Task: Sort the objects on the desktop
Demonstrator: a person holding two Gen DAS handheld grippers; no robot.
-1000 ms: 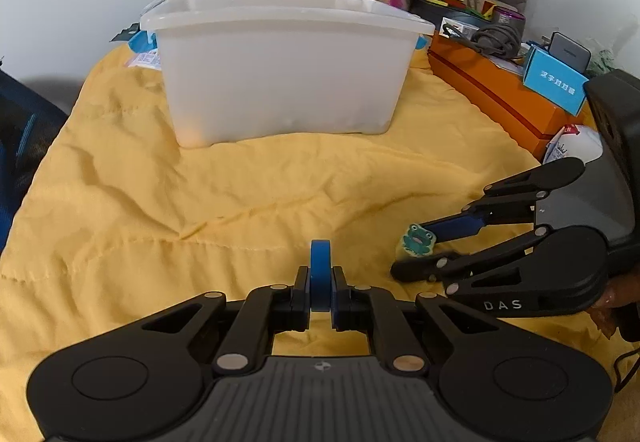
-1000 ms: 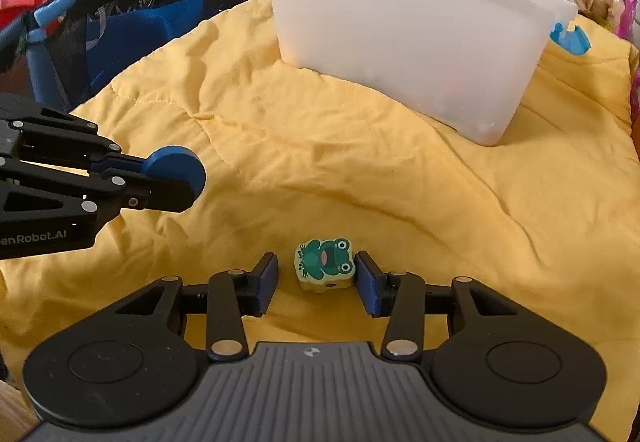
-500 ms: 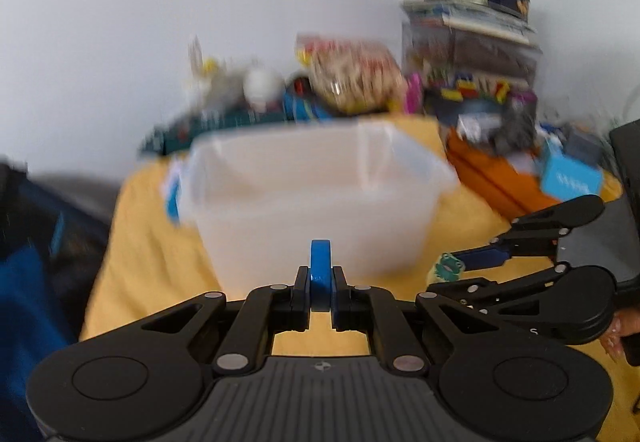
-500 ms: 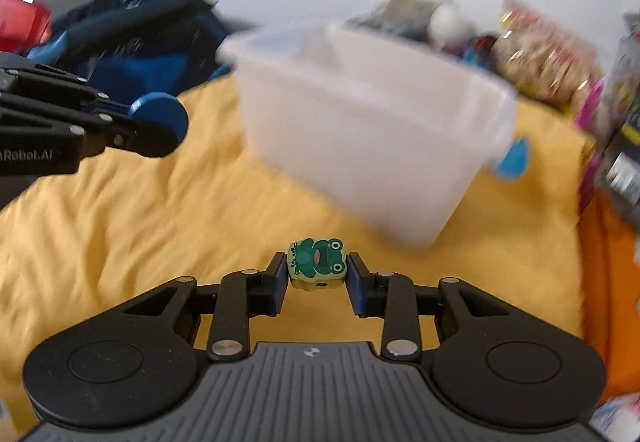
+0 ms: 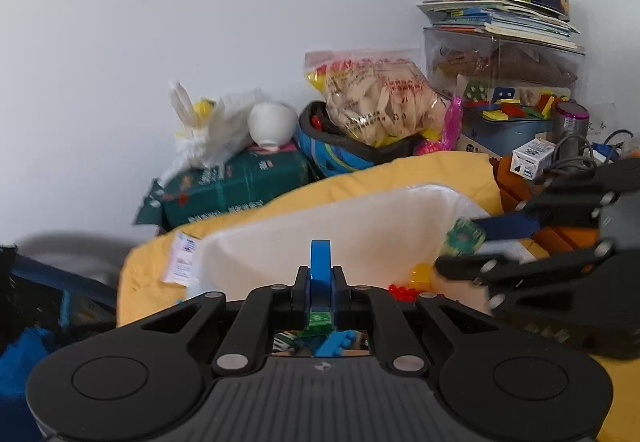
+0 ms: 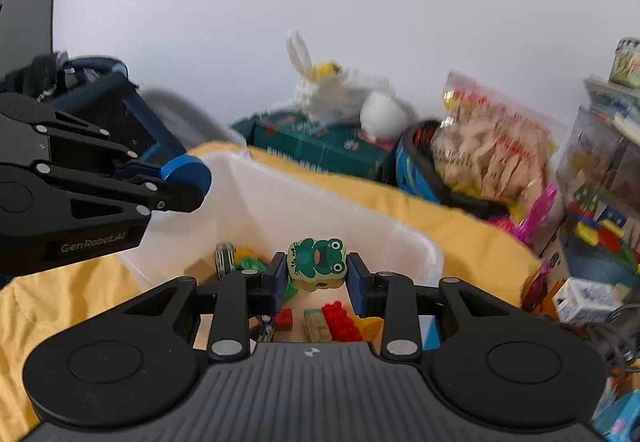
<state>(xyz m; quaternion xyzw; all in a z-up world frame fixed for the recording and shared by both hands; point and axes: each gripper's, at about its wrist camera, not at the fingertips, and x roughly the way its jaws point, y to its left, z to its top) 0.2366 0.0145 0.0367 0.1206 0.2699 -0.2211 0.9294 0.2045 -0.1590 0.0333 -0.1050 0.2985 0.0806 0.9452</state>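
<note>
My right gripper (image 6: 317,274) is shut on a green frog block (image 6: 317,263) and holds it above the open white plastic bin (image 6: 304,198). The frog block also shows in the left wrist view (image 5: 464,241), over the bin's right side. My left gripper (image 5: 320,282) is shut on a flat blue disc (image 5: 321,266), held edge-on above the bin (image 5: 352,226). The disc shows from the side in the right wrist view (image 6: 188,172), over the bin's left rim. Inside the bin lie several toy bricks, among them a red one (image 6: 340,316).
The bin stands on a yellow quilt (image 6: 460,230). Behind it along the white wall are a green box (image 5: 236,182), a white plush rabbit (image 5: 208,126), a snack bag (image 5: 376,102) and stacked clear boxes with books (image 5: 504,54). A dark blue chair (image 6: 104,110) is at left.
Both grippers have risen from the quilt and moved forward over the bin. The right gripper closed on the frog block and lifted it. The left still holds the blue disc.
</note>
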